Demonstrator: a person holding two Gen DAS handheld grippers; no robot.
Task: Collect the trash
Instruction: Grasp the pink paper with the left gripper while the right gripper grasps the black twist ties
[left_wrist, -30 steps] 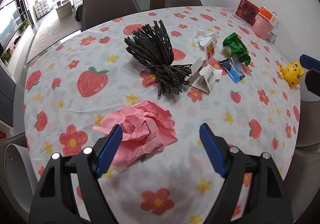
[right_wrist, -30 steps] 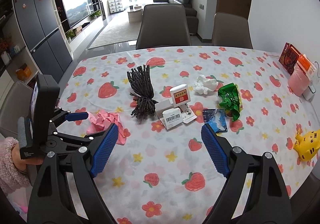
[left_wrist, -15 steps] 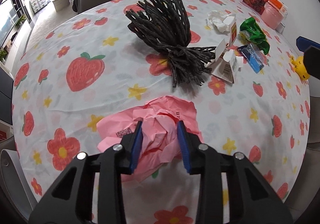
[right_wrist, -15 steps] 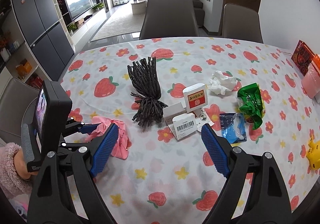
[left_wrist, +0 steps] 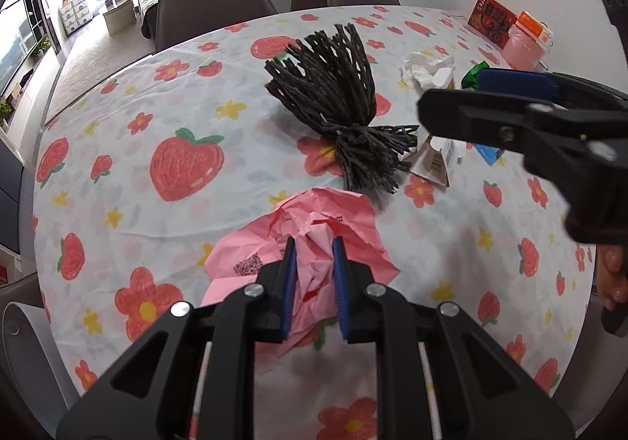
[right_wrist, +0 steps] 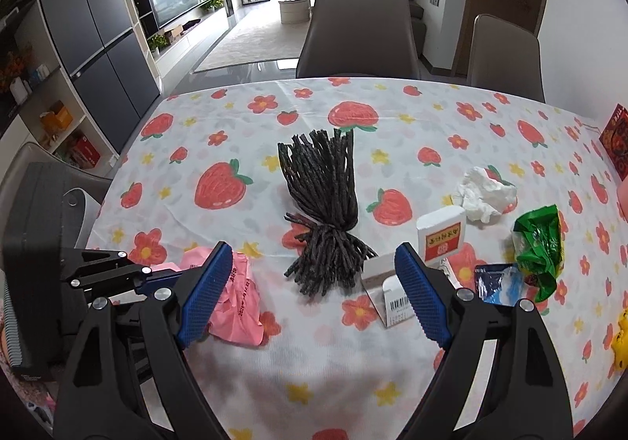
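Observation:
A crumpled pink plastic bag [left_wrist: 353, 220] lies near the front edge of the strawberry-print tablecloth [left_wrist: 188, 165]. My left gripper [left_wrist: 314, 243] is over it, jaws closing, with both blue pads pressing a bunched fold of the bag. In the right wrist view the same bag [right_wrist: 239, 298] shows at lower left with the left gripper [right_wrist: 157, 278] on it. My right gripper [right_wrist: 314, 249] hangs open above the table, its fingers either side of a black bundle of cords [right_wrist: 322, 204], touching nothing.
Right of the bundle lie an opened white carton [right_wrist: 441, 236], a white tissue [right_wrist: 484, 192], a green wrapper [right_wrist: 541, 243] and a blue wrapper [right_wrist: 496, 283]. A yellow toy [right_wrist: 622, 338] sits at the right edge. Chairs [right_wrist: 357, 31] stand behind the table.
The left jaws came down from wide open and closed onto the pink bag. The right gripper moved forward and lower over the table, still open, and now shows in the left wrist view.

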